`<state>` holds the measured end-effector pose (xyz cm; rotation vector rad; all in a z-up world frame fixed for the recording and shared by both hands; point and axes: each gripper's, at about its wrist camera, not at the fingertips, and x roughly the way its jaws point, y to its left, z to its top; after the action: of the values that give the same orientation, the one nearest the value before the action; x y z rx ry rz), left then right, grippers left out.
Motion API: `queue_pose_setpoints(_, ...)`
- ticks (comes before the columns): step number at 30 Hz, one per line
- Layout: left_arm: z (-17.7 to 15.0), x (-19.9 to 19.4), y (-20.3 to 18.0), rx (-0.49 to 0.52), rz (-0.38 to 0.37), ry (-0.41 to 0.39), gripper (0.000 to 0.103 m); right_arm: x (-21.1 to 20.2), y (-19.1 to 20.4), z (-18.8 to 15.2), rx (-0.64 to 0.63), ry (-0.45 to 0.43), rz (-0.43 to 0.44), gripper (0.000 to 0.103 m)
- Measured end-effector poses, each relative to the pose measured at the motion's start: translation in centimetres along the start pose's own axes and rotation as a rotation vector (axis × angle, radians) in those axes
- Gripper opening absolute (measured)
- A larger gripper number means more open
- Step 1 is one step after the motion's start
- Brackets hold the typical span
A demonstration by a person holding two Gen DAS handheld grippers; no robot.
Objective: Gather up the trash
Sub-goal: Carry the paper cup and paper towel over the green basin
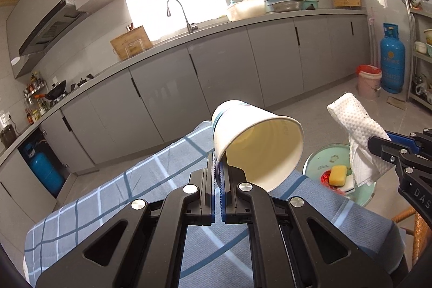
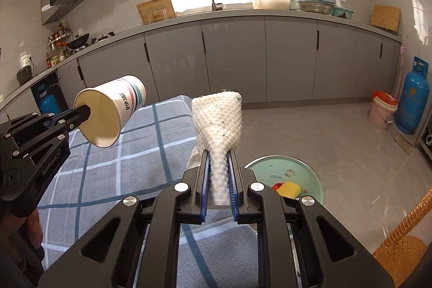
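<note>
Above the far edge of a table under a blue checked cloth (image 2: 113, 153), both grippers hang in the air with open grey floor beyond them up to the cabinets. The left gripper (image 1: 219, 166) is pinched tight on the rim of a paper cup (image 1: 253, 142), one finger inside the mouth, the cup tipped on its side. The right gripper (image 2: 219, 166) is narrowed onto a crumpled white paper towel (image 2: 218, 120), which stands up out of its jaws. Just past the table edge sits a round pale green bin (image 2: 302, 169), holding a yellow sponge (image 2: 291, 189) and something red.

"GenRobot.AI" reads on the left gripper's body in the right wrist view, which also shows dark print on the cup's striped side, too small to read. Only the left wrist view shows the cup's pale, empty inside.
</note>
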<state>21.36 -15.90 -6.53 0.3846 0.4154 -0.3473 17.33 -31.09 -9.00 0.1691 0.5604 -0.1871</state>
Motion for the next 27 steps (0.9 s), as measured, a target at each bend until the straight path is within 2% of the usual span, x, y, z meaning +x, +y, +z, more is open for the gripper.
queue_pose_setpoints(27, 2.5, 2.0, -5.6, 0.072, -0.111, -0.036, 0.004, 0.2, -7.2, 0.5, 0.085, -0.018, -0.101, 0.015)
